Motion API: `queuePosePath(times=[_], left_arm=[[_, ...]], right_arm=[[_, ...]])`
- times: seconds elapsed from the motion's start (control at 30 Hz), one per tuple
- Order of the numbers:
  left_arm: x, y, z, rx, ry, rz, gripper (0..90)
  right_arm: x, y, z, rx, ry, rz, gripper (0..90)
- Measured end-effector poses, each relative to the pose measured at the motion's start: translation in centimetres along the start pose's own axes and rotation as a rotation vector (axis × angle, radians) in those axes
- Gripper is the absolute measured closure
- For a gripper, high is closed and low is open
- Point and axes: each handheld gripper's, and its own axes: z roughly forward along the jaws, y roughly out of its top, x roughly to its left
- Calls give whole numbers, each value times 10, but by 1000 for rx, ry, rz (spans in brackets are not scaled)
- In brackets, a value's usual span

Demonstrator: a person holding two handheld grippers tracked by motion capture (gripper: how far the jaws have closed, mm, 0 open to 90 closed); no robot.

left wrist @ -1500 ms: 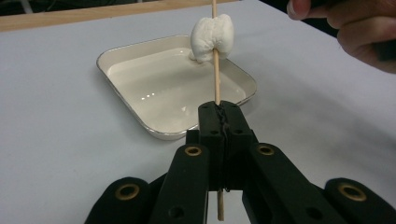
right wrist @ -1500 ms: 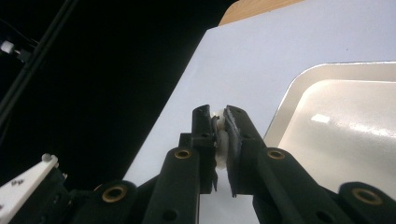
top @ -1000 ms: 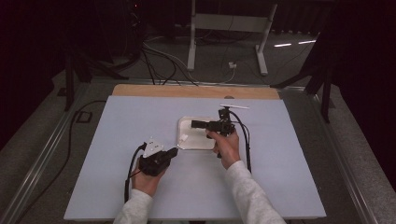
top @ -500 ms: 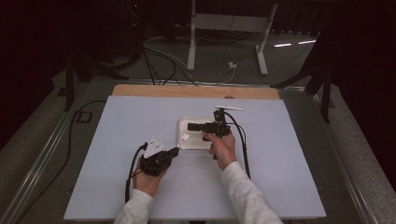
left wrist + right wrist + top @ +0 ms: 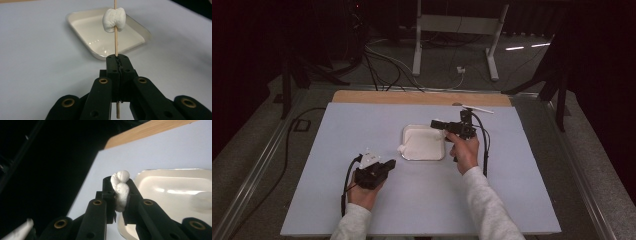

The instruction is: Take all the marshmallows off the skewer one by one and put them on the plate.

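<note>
Jaws of the right gripper [image 5: 119,187] squeeze a marshmallow [image 5: 120,191] above the tray [image 5: 175,182].

Skewer [image 5: 116,37] top cut off

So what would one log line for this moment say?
left gripper: shut on skewer, one marshmallow on it | right gripper: shut on second marshmallow | tray: on table

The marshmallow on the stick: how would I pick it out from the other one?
Find the pale blue table, then the cream tray near its middle. Just before the tray, the left gripper holds a thin wooden skewer. The skewered marshmallow is pierced through; the other marshmallow is squeezed between the right gripper's jaws.
</note>
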Motion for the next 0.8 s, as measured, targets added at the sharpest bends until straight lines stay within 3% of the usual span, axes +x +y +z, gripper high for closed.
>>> queuePosePath(times=[0.07, 0.53, 0.6, 0.7, 0.8], left_arm=[[0, 1, 0, -7, 5, -2, 900], [-4, 5, 3, -23, 5, -3, 900], [-4, 5, 3, -23, 4, -6, 900], [-4, 4, 5, -18, 6, -8, 900], [-4, 4, 7, -15, 8, -10, 900]], right_arm=[[3, -2, 0, 24, -36, -51, 824], [2, -13, 28, 96, -131, -156, 784], [-1, -13, 32, 106, -135, -156, 606], [-4, -15, 37, 121, -182, -175, 411], [-6, -15, 38, 133, -180, -182, 327]])
